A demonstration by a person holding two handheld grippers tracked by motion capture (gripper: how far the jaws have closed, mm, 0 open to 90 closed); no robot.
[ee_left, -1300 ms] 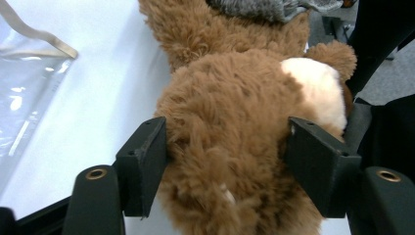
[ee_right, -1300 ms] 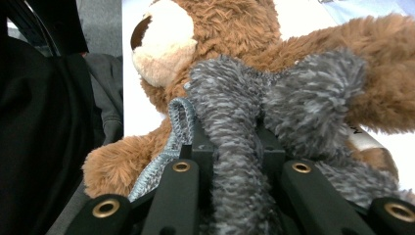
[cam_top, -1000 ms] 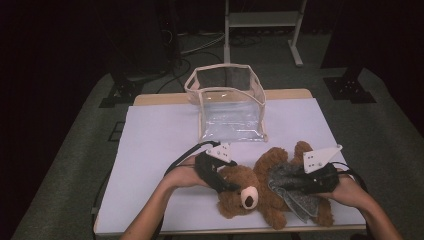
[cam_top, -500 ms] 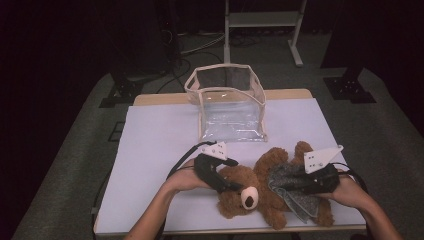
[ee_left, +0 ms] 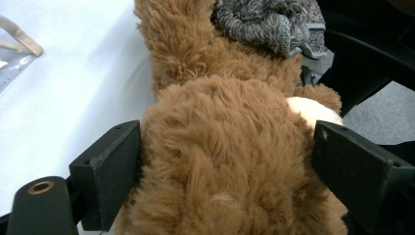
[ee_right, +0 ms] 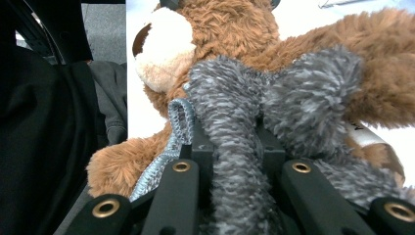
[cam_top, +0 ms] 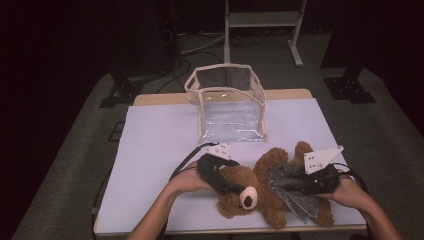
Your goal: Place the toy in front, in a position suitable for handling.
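I had the teddy bear [cam_top: 250, 192] lying on the tabletop [cam_top: 160, 145] in front of the clear bag [cam_top: 227, 102], my left hand-held gripper [cam_top: 227, 182] just opening around its head, my right hand-held gripper [cam_top: 295, 186] clamped on the grey cloth [ee_right: 244, 147] over its body.

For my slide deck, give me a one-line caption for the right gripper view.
Right tool clamps a fuzzy grey cloth lying over a brown teddy bear.

a clear plastic bag [cam_top: 229, 107] with beige trim stands open on the white table [cam_top: 155, 150].
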